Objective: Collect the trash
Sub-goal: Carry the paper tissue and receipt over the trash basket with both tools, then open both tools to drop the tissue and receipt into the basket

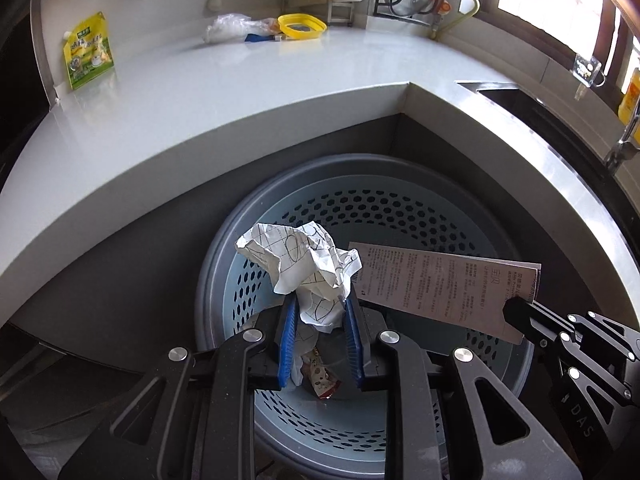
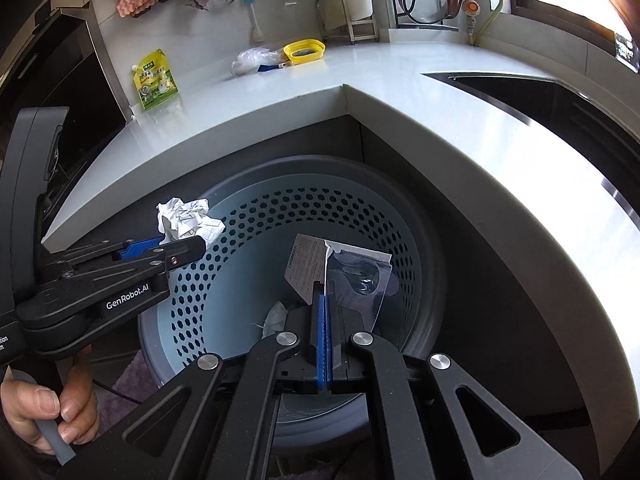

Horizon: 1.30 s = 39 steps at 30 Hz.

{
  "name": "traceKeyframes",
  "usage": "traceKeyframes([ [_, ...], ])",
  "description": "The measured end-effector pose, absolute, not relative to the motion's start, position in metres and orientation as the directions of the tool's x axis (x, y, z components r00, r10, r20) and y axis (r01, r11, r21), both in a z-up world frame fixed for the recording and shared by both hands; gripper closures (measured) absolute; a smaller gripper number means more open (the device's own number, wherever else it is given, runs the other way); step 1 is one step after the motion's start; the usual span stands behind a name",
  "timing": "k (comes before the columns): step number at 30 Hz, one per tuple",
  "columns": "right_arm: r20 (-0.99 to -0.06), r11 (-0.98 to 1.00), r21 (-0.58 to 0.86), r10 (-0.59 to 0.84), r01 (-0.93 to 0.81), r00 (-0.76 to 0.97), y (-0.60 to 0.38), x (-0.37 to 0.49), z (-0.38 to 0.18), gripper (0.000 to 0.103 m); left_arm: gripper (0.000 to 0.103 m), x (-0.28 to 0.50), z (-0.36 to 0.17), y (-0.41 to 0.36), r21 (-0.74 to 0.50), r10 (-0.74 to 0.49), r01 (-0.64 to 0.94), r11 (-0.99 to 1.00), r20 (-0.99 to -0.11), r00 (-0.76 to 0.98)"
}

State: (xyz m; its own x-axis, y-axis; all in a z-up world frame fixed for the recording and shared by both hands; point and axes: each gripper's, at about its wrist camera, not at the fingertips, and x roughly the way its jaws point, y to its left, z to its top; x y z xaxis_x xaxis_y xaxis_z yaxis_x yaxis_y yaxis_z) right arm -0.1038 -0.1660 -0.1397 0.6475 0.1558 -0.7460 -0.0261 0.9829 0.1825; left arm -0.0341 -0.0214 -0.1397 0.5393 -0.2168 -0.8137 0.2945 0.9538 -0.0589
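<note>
Grey-blue plastic bin (image 1: 400, 216), perforated wall, sits on the floor in the inside corner of the white worktop (image 1: 240, 92). I take the bin as my landmark.

Left claw (image 1: 320, 320) over the bin mouth, blue pads clamped on a crumpled paper ball (image 1: 304, 260) with a printed grid. The ball stands above the bin's interior, near its left wall.

Right claw (image 2: 323, 304) also over the bin, blue pads pressed together on a flat packet (image 2: 340, 272): printed card on one face, clear plastic on the other. The packet hangs inside the rim, right of the paper ball.

At the bin's bottom I see a red-and-white wrapper (image 1: 322, 380) and some pale scraps.

Beyond the bin, on the worktop: a green-yellow pouch (image 1: 89, 52) far left, a clear bag (image 1: 232, 28) and a yellow dish (image 1: 302, 26) by the back wall.

A hand (image 2: 60, 408) grips the left claw's handle, lower left of the bin.
</note>
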Motion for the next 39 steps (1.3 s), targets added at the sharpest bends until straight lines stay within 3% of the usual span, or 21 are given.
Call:
traceKeyframes([
  [16,-0.759,0.978,0.209,0.174,-0.018,0.628,-0.1668,-0.1013,-0.1478,0.101,0.073,-0.0303,-0.1465,-0.0184,-0.074,-0.213,0.276,0.958,-0.830,0.516],
  [17,-0.758,0.977,0.211,0.174,-0.015,0.628,-0.1674,-0.1016,-0.1473,0.099,0.072,-0.0304,-0.1466,-0.0183,-0.077,-0.211,0.271,0.960,-0.832,0.513],
  [19,-0.755,0.978,0.208,0.166,-0.008,0.634,-0.1693,-0.1018,-0.1464,0.080,0.066,-0.0307,-0.1474,-0.0179,-0.086,-0.215,0.266,0.960,-0.837,0.504],
  [21,-0.747,0.978,0.207,0.162,-0.006,0.645,-0.1698,-0.1035,-0.1450,0.066,0.053,-0.0309,-0.1477,-0.0158,-0.098,-0.219,0.257,0.961,-0.837,0.502],
  [27,-0.744,0.978,0.206,0.164,-0.010,0.648,-0.1701,-0.1042,-0.1436,0.065,0.041,-0.0327,-0.1455,-0.0139,-0.090,-0.212,0.249,0.964,-0.826,0.522],
  [39,-0.745,0.976,0.219,0.176,-0.013,0.643,-0.1720,-0.1040,-0.1462,0.064,0.040,-0.0339,-0.1462,-0.0138,-0.077,-0.203,0.252,0.965,-0.827,0.524],
])
